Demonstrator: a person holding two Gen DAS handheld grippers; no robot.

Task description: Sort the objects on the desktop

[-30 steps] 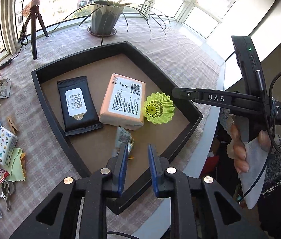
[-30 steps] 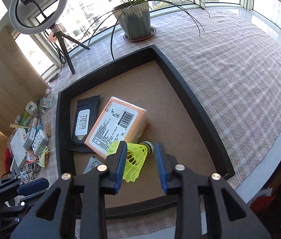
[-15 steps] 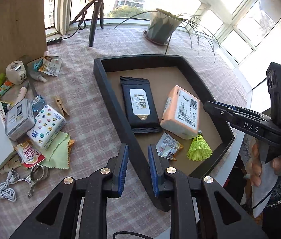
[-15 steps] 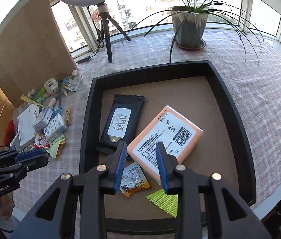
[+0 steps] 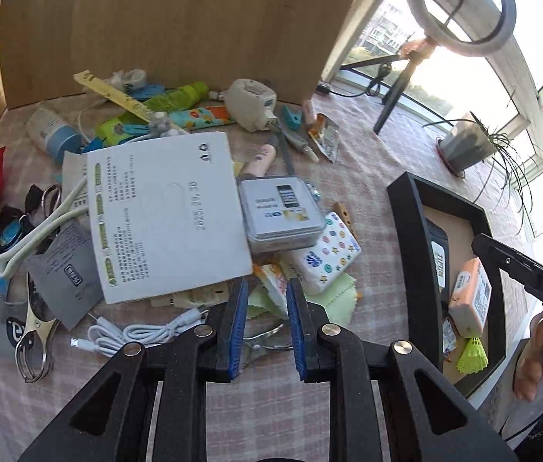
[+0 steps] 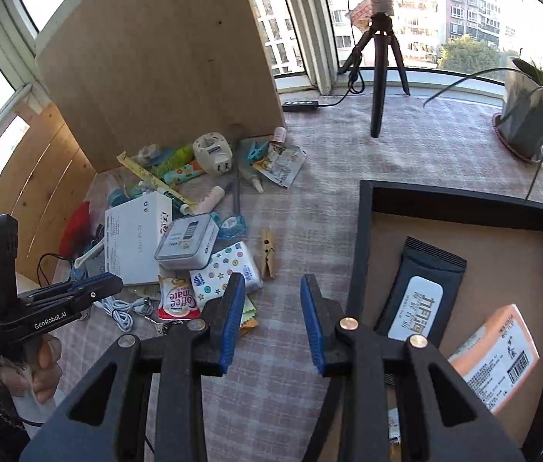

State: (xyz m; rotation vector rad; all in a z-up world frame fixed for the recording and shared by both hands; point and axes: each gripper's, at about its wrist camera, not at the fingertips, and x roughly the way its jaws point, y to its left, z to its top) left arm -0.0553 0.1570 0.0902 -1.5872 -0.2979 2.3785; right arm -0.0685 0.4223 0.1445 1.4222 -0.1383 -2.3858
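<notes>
My left gripper [image 5: 267, 288] is open and empty, hovering over a Coffee-mate sachet [image 6: 177, 300] and a green cloth [image 5: 338, 300] at the near edge of a clutter pile. The pile holds a white box [image 5: 167, 211], a grey tin [image 5: 283, 211] and a dotted tissue pack [image 5: 329, 254]. My right gripper [image 6: 271, 288] is also open and empty, above bare tablecloth between the pile and the black tray [image 6: 356, 261]. In the tray lie a black wipes pack [image 6: 421, 292], an orange pack [image 6: 494, 354], a yellow shuttlecock [image 5: 471, 354] and a small sachet [image 5: 449, 333].
A wooden clothespin [image 6: 267, 254] lies just beyond my right gripper. White cable [image 5: 136, 335], metal clips [image 5: 34, 327], a plug adapter [image 6: 213, 152] and tubes crowd the pile. A wooden board [image 6: 163, 61], a tripod [image 6: 381, 77] and a potted plant [image 6: 529, 123] stand behind.
Both grippers have swung left from over the tray to the clutter pile. The shuttlecock stays lying in the tray's near corner. Neither jaw gap has changed.
</notes>
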